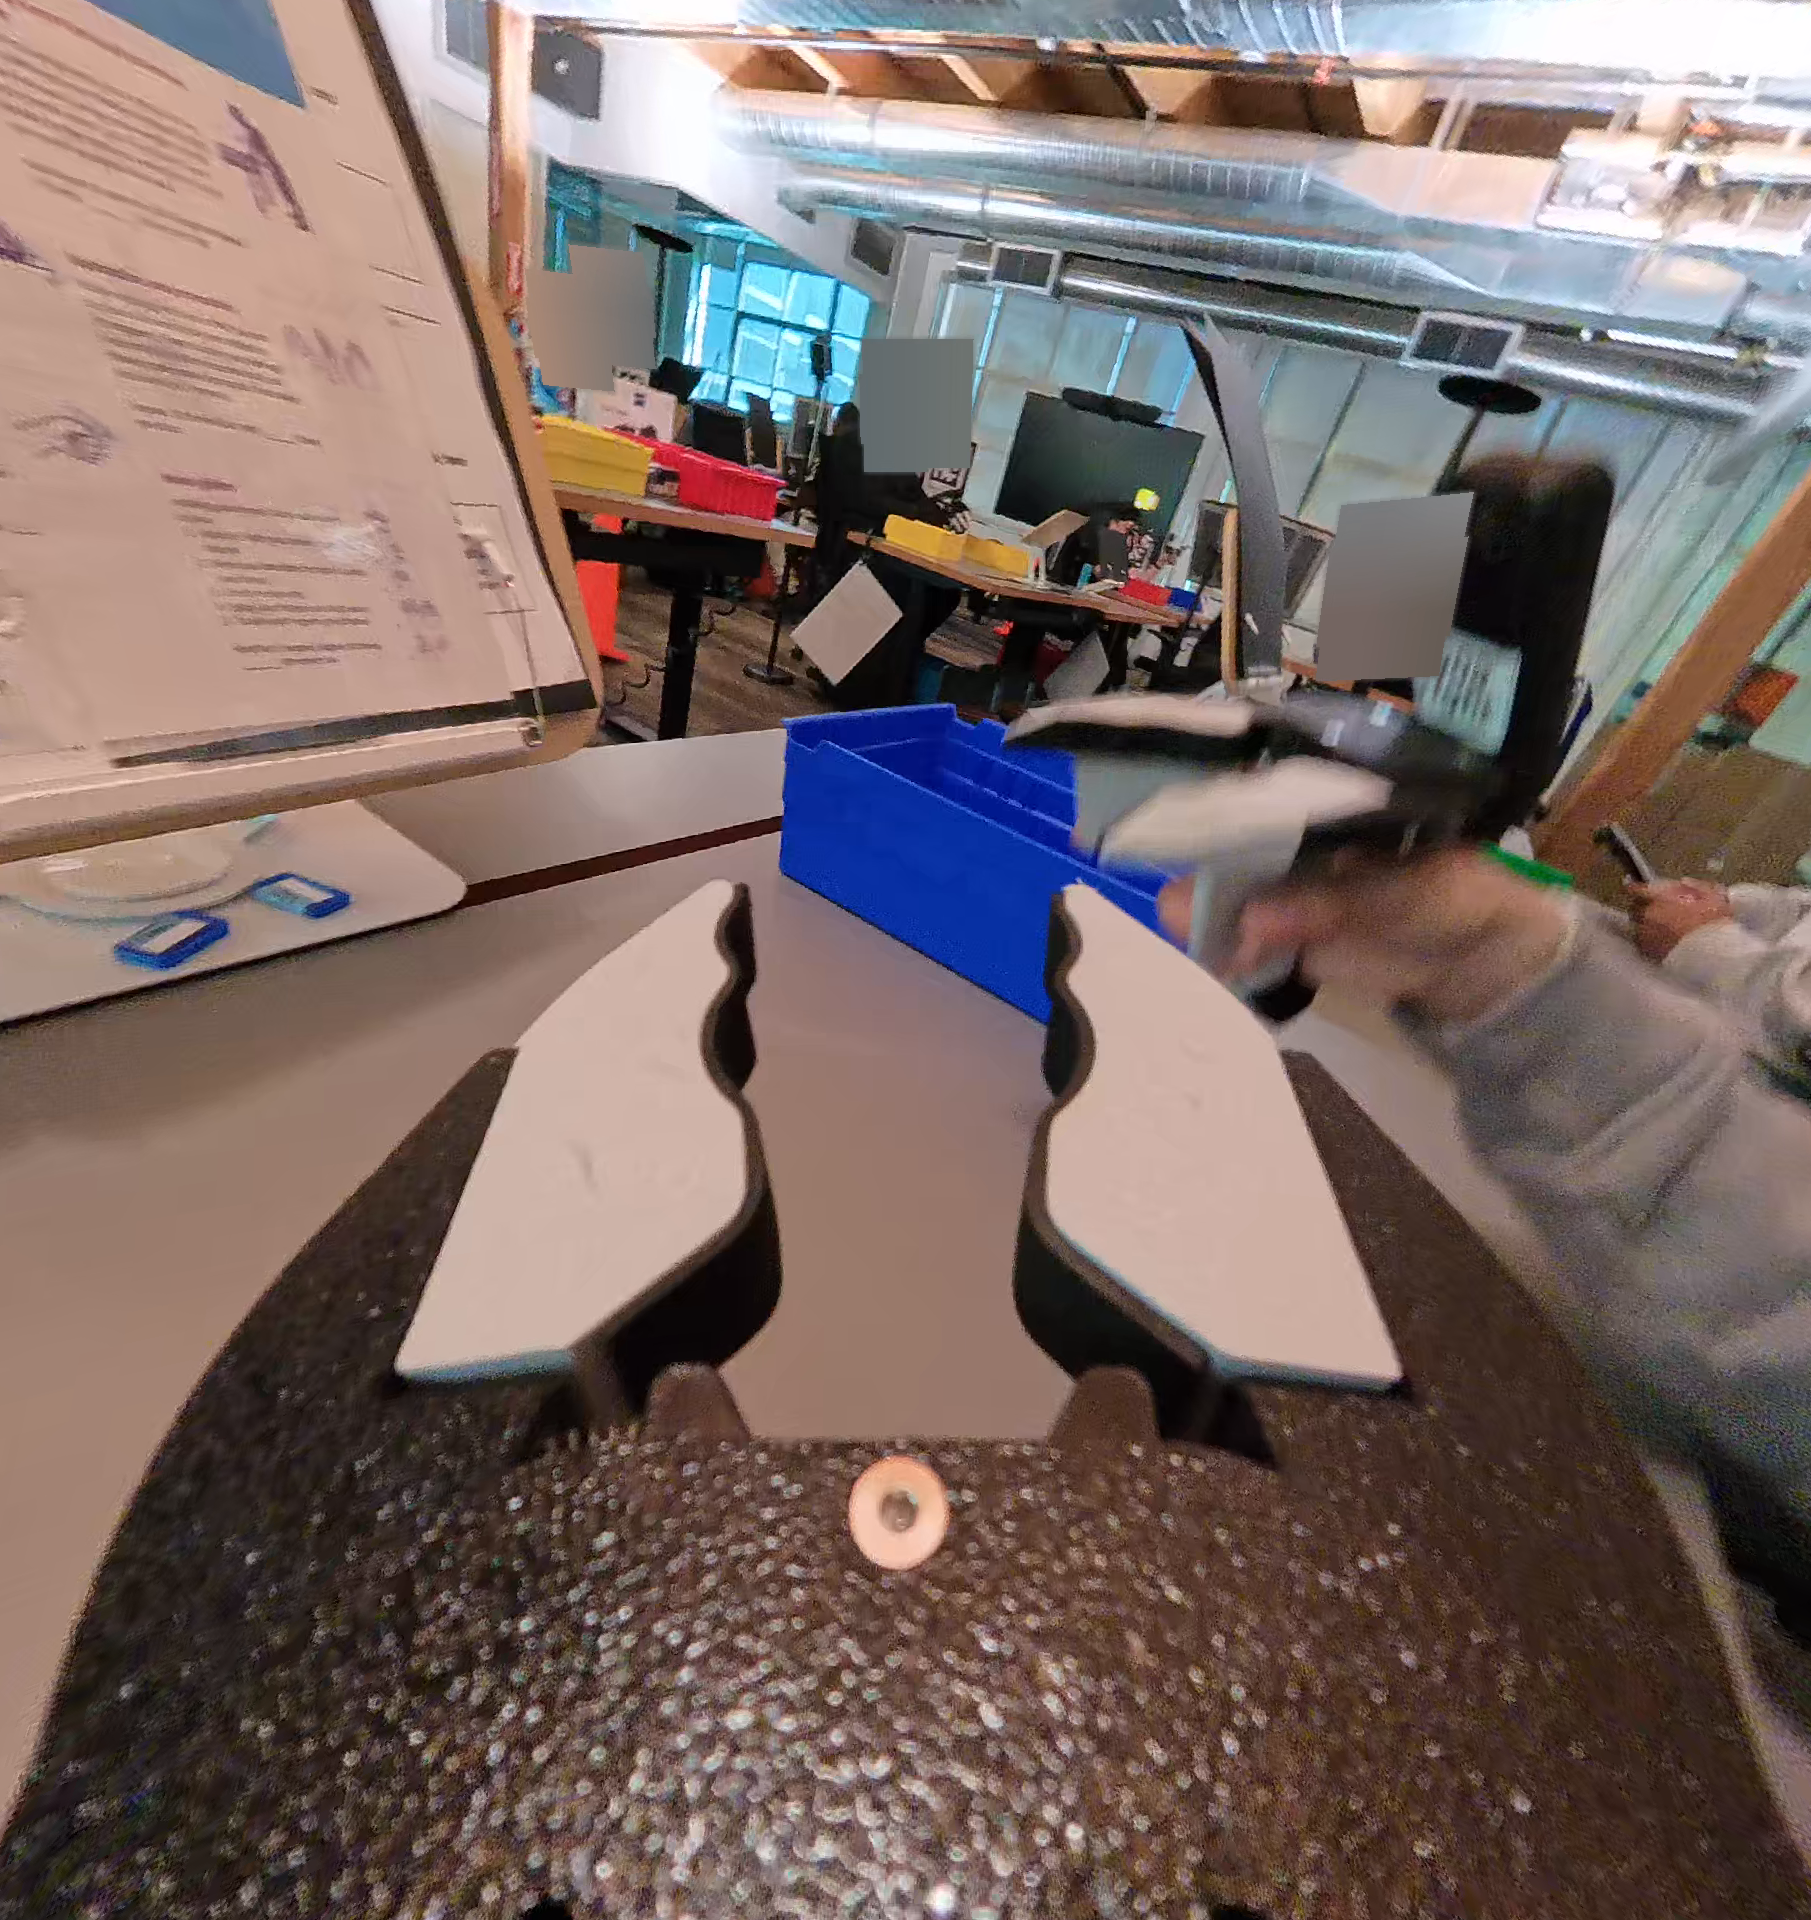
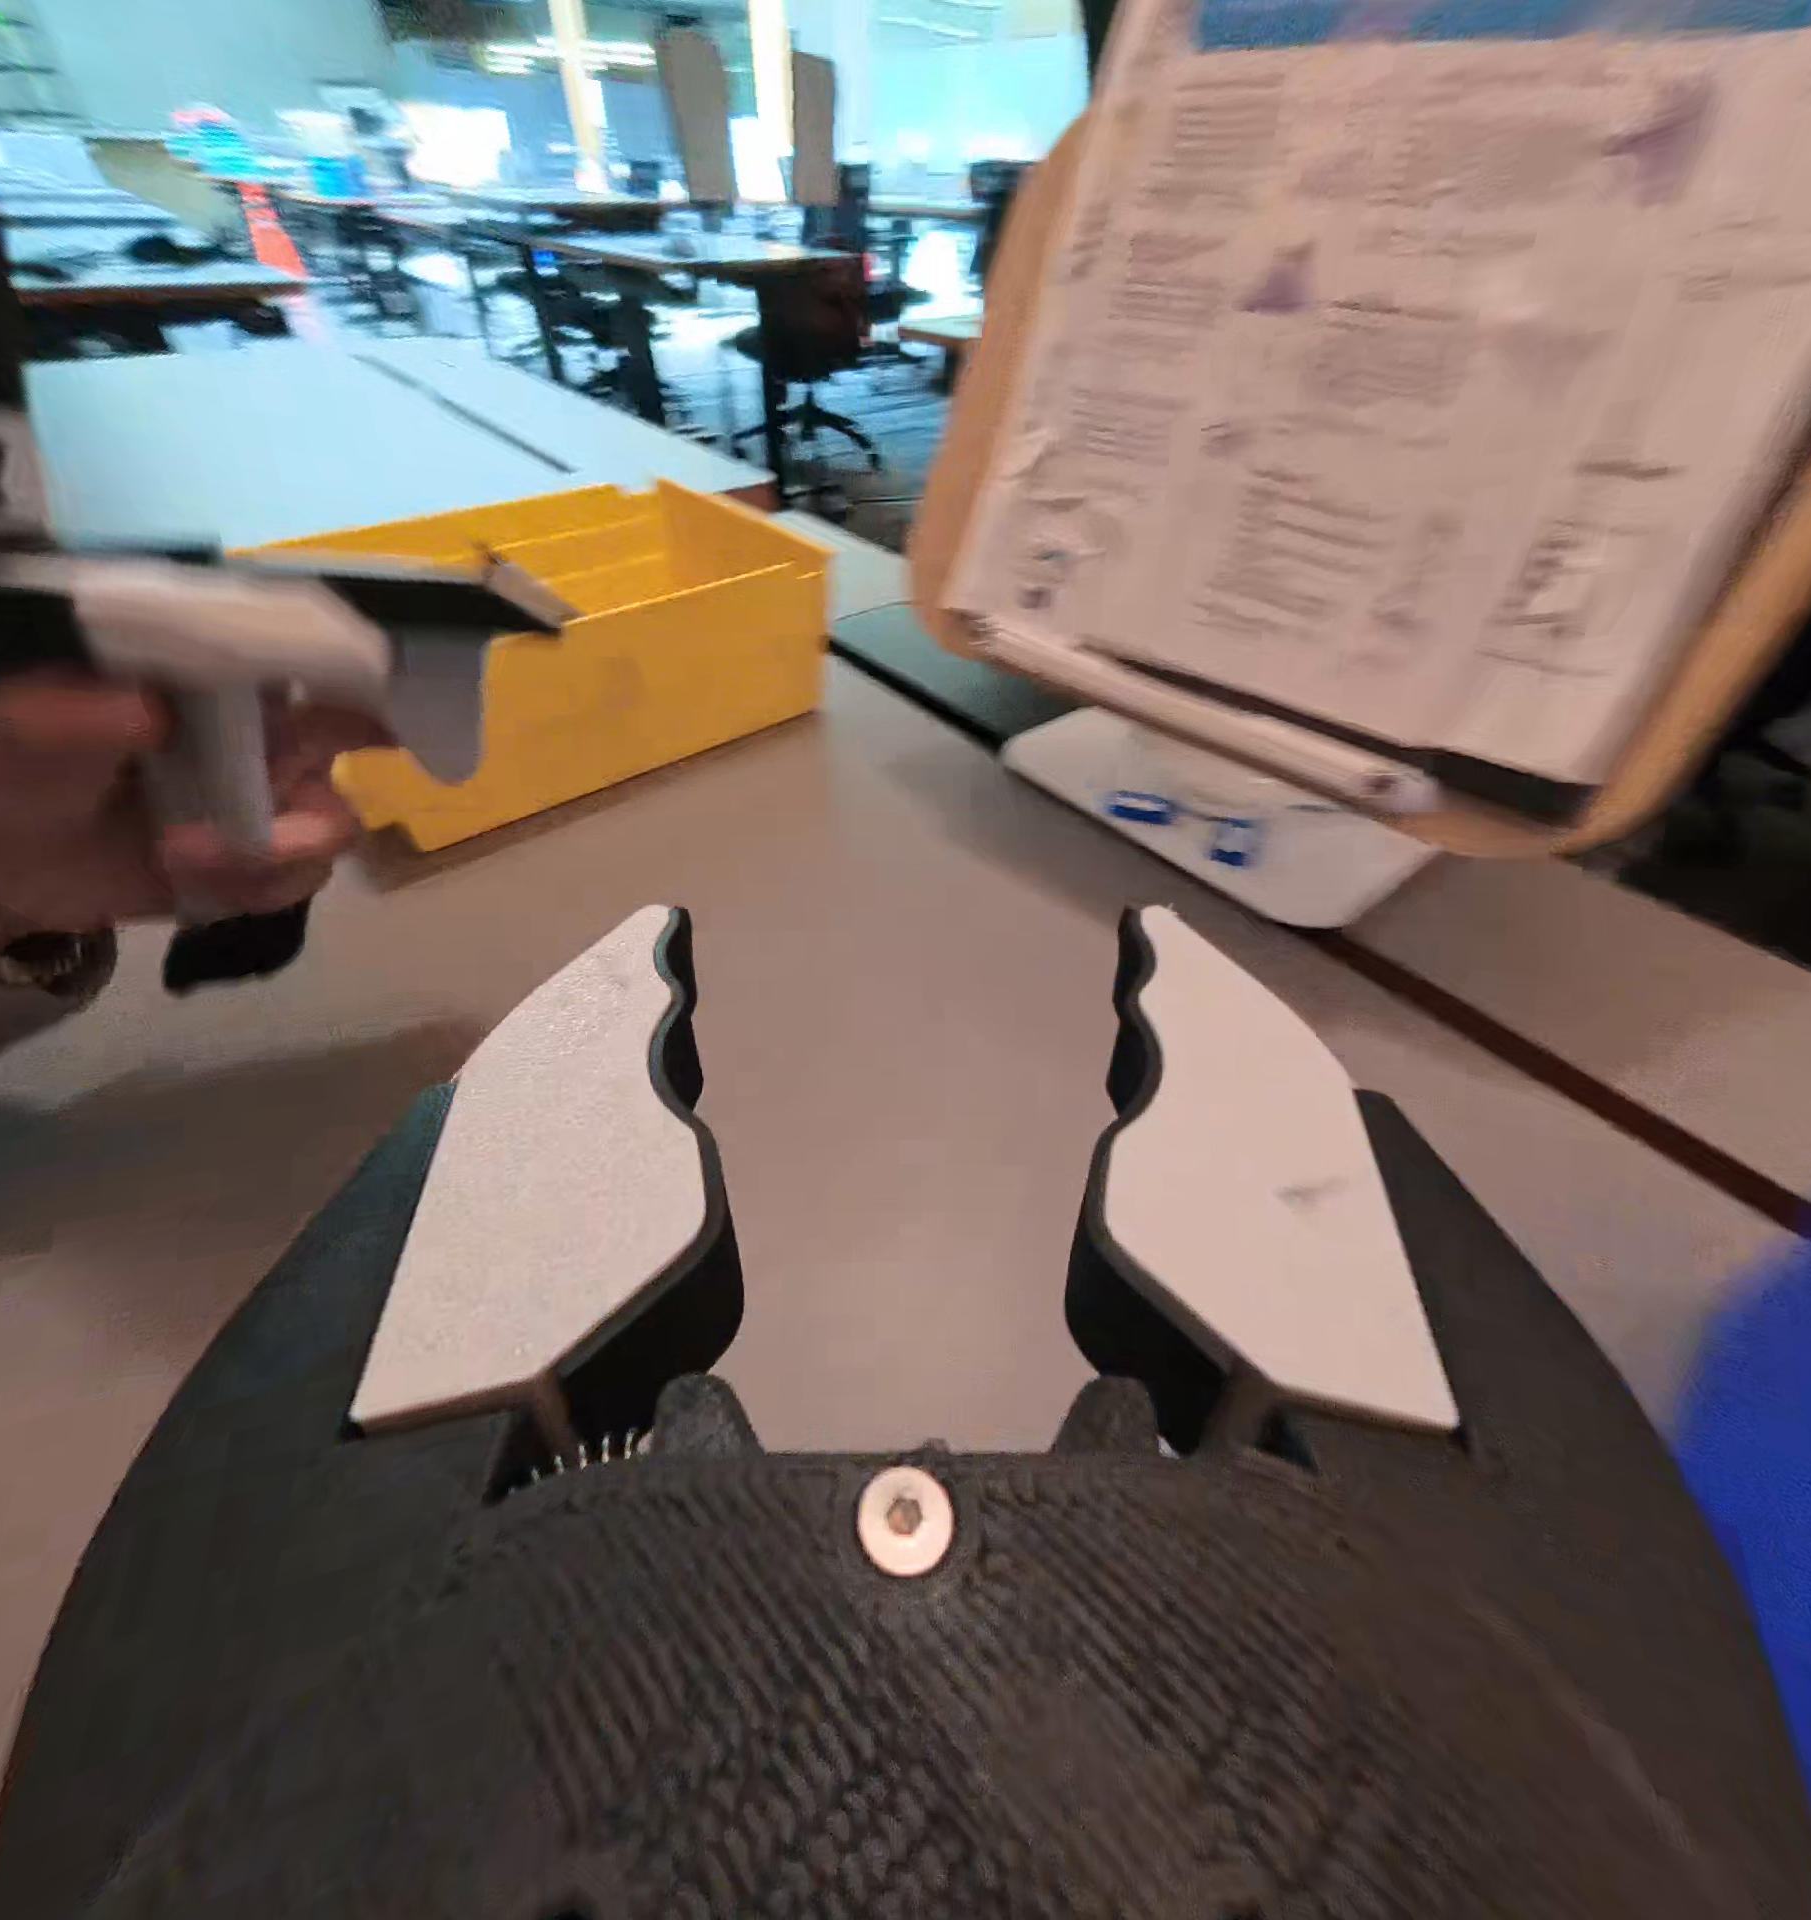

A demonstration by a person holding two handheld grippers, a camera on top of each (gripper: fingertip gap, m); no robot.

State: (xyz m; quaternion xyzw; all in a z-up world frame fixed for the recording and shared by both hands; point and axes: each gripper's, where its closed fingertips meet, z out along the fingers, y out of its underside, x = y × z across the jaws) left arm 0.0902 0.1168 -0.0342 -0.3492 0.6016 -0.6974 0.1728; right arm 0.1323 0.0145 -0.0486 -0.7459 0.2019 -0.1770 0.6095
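Note:
My left gripper (image 1: 901, 914) is open with nothing between its fingers, held above the grey table (image 1: 880, 1091). A blue bin (image 1: 922, 831) stands just ahead of it, to the right. My right gripper (image 2: 906, 930) is open with nothing between its fingers, over the same table (image 2: 901, 1039). A yellow bin (image 2: 610, 644) stands ahead to its left. The right gripper also shows in the left wrist view (image 1: 1192, 790), held in a hand in front of the blue bin. The left gripper also shows in the right wrist view (image 2: 361, 623), held in a hand in front of the yellow bin.
A tilted board with printed sheets (image 1: 205, 416) stands on a white base (image 1: 153, 935) bearing two small blue-framed items (image 1: 168, 938); the board also shows in the right wrist view (image 2: 1400, 364). A blurred blue shape (image 2: 1784, 1455) lies at the right. Desks, chairs and people fill the background.

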